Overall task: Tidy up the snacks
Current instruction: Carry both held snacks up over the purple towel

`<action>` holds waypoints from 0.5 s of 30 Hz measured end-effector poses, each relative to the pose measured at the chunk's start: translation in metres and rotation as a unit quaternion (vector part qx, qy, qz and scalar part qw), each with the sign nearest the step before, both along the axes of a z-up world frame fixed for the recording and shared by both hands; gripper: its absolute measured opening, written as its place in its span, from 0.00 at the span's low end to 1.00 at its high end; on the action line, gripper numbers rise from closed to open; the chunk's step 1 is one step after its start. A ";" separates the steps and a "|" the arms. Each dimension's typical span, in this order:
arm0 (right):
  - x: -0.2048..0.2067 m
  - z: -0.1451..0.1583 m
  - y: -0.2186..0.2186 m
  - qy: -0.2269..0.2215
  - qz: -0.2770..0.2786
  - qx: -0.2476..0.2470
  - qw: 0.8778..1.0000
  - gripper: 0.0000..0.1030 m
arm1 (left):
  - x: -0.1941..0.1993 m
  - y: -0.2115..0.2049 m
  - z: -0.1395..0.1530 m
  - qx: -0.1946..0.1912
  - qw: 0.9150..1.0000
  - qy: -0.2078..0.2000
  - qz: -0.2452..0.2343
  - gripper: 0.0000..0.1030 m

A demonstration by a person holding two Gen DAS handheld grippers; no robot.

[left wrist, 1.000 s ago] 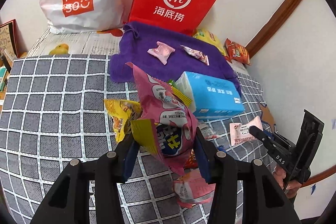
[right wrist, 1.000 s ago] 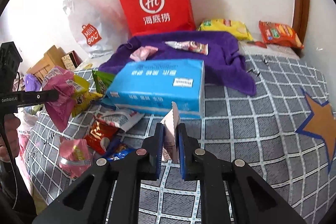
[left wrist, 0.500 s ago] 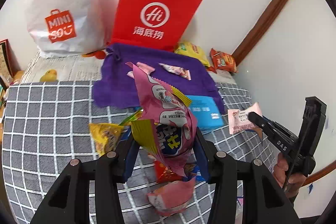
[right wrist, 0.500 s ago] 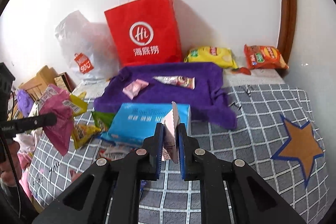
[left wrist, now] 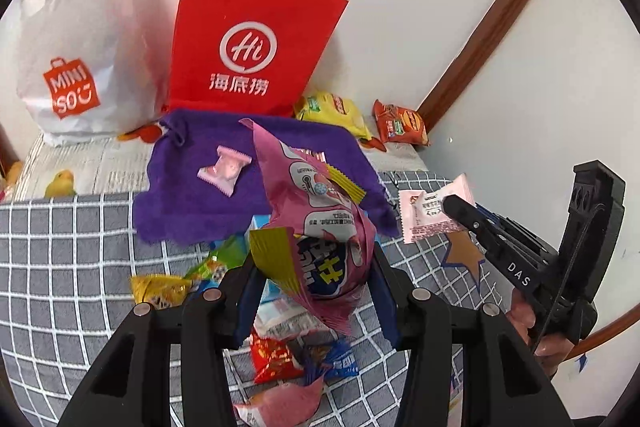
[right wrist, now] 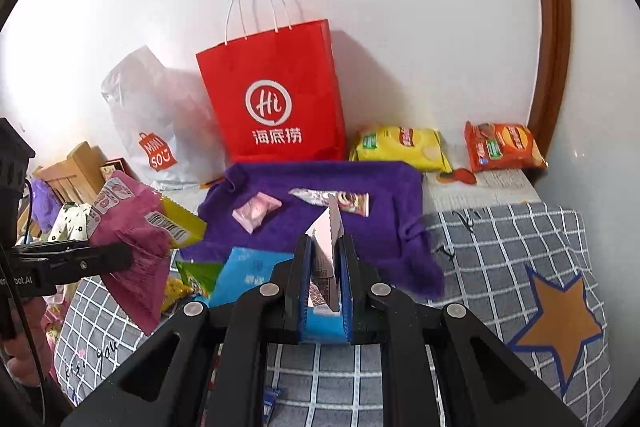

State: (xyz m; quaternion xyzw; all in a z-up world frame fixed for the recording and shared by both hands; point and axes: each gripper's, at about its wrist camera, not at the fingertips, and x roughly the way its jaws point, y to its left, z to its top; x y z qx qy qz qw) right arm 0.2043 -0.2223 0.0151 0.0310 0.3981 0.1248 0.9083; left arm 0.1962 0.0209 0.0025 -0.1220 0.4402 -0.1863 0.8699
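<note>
Purple cloth point(right wrist: 360, 211) bearing two sweets, left tongs point(left wrist: 316, 291) pinching pink snack bag point(left wrist: 320, 227), right tongs point(right wrist: 325, 283) pinching pale sachet point(right wrist: 330, 227)

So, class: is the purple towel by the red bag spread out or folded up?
Spread out. The purple towel lies open on the bed, its edges rumpled, with two small wrapped snacks resting on top.

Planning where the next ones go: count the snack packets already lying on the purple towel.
2 on the purple towel: a pink candy packet towards its left, a long wrapped bar near its middle. The held packets may hide more.
</note>
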 end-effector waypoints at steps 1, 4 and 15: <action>0.003 0.002 0.001 -0.001 0.001 0.000 1.000 0.13 | 0.002 0.000 0.003 0.001 1.000 -0.002 0.001 0.45; 0.012 0.006 0.004 -0.006 0.004 0.003 1.000 0.13 | 0.009 0.002 0.009 0.008 1.000 -0.010 0.007 0.45; 0.053 0.008 0.020 -0.012 0.009 -0.006 1.000 0.13 | 0.047 0.012 0.017 0.023 0.999 -0.021 0.019 0.45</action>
